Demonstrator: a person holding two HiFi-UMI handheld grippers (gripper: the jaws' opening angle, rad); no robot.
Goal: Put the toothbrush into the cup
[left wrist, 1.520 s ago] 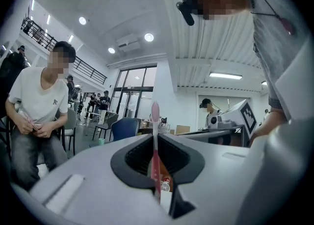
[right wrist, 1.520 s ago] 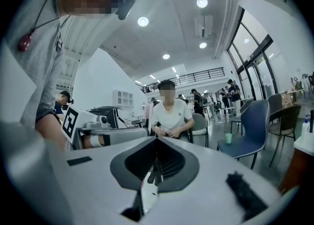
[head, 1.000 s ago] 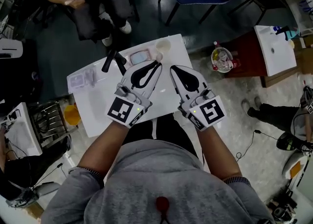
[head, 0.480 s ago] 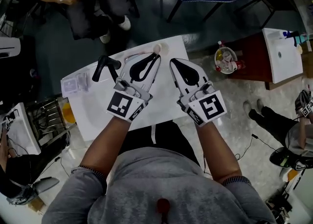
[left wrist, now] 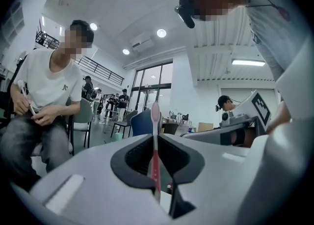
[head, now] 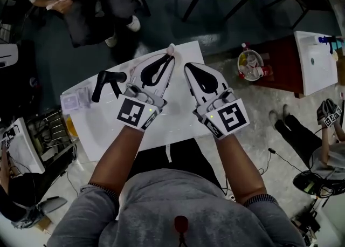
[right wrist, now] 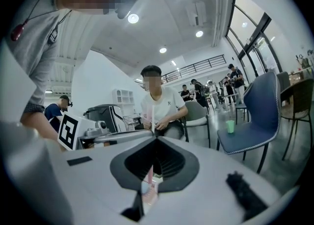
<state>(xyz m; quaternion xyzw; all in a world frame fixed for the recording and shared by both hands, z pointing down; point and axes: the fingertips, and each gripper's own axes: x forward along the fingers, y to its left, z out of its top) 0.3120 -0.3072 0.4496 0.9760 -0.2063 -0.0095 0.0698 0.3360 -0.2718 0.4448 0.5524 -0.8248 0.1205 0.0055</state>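
Pink-handled and thin, the plastic toothbrush [left wrist: 155, 145] stood upright, pinched in the left gripper's [head: 170, 61] fingers above the white worktop [head: 108, 127]. The right gripper's [right wrist: 157, 139] fingers were shut on nothing. This looked like the carrying step. The next move called for finding the cup, which no view showed plainly, and lowering the handle in. Both forearms reached forward, side by side, with the grippers about level.

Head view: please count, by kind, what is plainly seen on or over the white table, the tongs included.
tongs: 2, left tongs and right tongs
toothbrush: 1, gripped in the left tongs
black handled object: 1
clear packet: 1
Total: 5
Anything under the tongs is hidden.
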